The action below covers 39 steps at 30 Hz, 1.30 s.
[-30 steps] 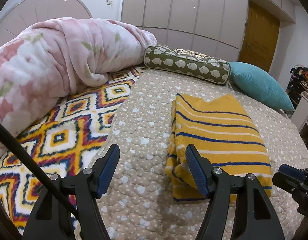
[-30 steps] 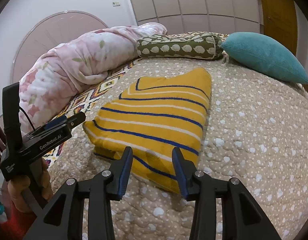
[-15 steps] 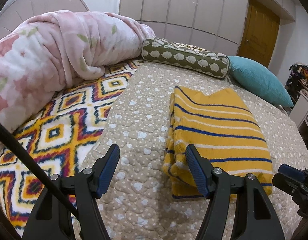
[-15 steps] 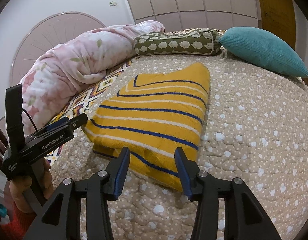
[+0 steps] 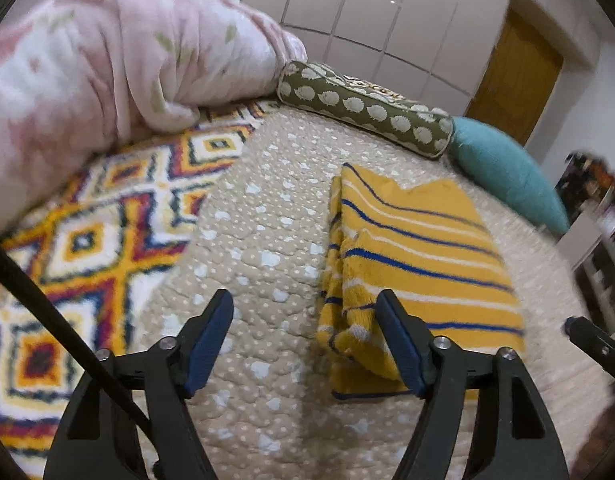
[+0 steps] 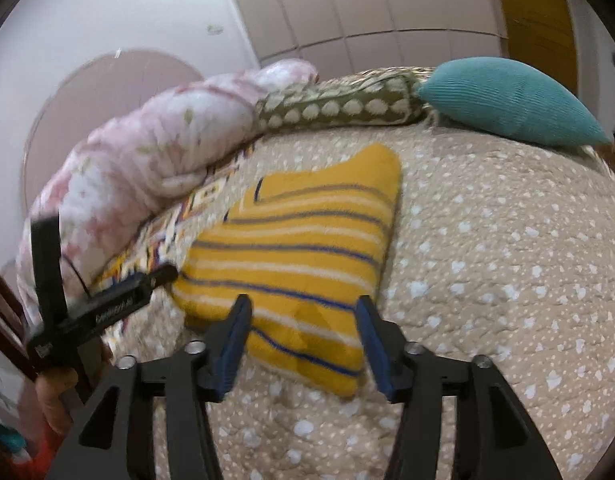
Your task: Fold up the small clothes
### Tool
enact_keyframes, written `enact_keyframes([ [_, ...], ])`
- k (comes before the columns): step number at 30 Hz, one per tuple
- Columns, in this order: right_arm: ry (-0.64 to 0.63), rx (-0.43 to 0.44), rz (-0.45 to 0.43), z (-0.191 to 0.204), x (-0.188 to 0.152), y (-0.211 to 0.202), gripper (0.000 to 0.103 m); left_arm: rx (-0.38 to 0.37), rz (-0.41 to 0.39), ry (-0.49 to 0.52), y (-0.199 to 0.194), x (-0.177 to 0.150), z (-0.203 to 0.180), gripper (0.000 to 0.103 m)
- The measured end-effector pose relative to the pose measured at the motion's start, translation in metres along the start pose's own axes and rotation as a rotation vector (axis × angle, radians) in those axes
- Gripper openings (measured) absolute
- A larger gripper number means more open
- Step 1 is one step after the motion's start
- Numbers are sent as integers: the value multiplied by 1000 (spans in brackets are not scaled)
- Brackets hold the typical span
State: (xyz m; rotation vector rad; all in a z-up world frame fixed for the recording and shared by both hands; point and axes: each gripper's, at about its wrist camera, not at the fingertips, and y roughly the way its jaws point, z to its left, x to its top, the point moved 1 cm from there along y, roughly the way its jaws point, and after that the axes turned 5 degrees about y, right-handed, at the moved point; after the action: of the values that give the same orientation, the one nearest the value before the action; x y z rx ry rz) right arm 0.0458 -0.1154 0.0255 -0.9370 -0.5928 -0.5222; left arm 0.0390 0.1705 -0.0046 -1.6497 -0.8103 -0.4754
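A yellow garment with blue and white stripes (image 5: 419,256) lies folded flat on the beige dotted bedspread (image 5: 263,240); it also shows in the right wrist view (image 6: 303,256). My left gripper (image 5: 307,340) is open and empty, just short of the garment's near left edge. My right gripper (image 6: 303,340) is open and empty, over the garment's near edge. The left gripper's body (image 6: 103,308) shows at the left of the right wrist view, held by a hand.
A pink floral blanket (image 5: 107,72) is heaped at the left. A patterned rug-like throw (image 5: 87,248) lies beside it. A green bolster (image 5: 363,104) and a teal cushion (image 5: 507,168) lie at the far end. Furniture (image 5: 595,248) stands past the bed's right edge.
Both grippers have moved forward, closer to the garment. The right gripper's jaws have opened wider. The garment has not moved.
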Motion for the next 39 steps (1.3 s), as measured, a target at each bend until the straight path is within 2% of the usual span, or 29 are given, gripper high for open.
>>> enact_keyframes([
  [2, 76, 26, -18, -20, 9, 0, 77, -84, 23, -59, 6, 2, 9, 78],
  [4, 149, 50, 0, -43, 17, 13, 78, -166, 50, -95, 15, 5, 12, 82],
  [7, 272, 137, 84, -76, 23, 48, 78, -262, 101, -116, 33, 7, 12, 83],
  [12, 383, 283, 179, -94, 27, 112, 78, -303, 192, -78, 72, 8, 1, 83],
  [14, 423, 344, 183, -92, 29, 136, 77, -324, 209, -89, 80, 6, 0, 83],
  [15, 433, 347, 169, -90, 32, 141, 74, -332, 202, -91, 81, 6, -1, 83],
  [16, 444, 355, 166, -88, 34, 146, 63, -347, 201, -86, 82, 6, -5, 74],
  [17, 473, 364, 183, -86, 37, 154, 52, -365, 202, -87, 82, 6, -8, 60],
  [18, 483, 372, 190, -86, 38, 157, 47, -381, 205, -91, 83, 6, -12, 60],
  [20, 485, 391, 189, -87, 43, 152, 37, -362, 174, -67, 78, 5, -26, 60],
  [22, 469, 399, 168, -88, 50, 138, 36, -390, 152, -28, 71, 3, -47, 59],
  [25, 417, 372, 96, -90, 60, 103, 36, -423, 151, 34, 66, -2, -73, 57],
  [27, 397, 335, 59, -101, 62, 83, 36, -394, 168, 75, 66, -5, -85, 57],
  [29, 371, 228, 70, -113, 58, 78, 44, -338, 161, 85, 66, -7, -83, 57],
  [31, 373, 125, 121, -125, 50, 83, 49, -340, 165, 58, 65, -7, -73, 57],
  [33, 396, 118, 126, -129, 44, 77, 50, -327, 152, 34, 61, -5, -64, 57],
  [37, 299, 43, 45, -105, 48, 42, 53, -290, 128, 33, 49, -2, -49, 57],
  [39, 216, -27, 18, -85, 49, 30, 52, -271, 113, 43, 41, -2, -43, 57],
])
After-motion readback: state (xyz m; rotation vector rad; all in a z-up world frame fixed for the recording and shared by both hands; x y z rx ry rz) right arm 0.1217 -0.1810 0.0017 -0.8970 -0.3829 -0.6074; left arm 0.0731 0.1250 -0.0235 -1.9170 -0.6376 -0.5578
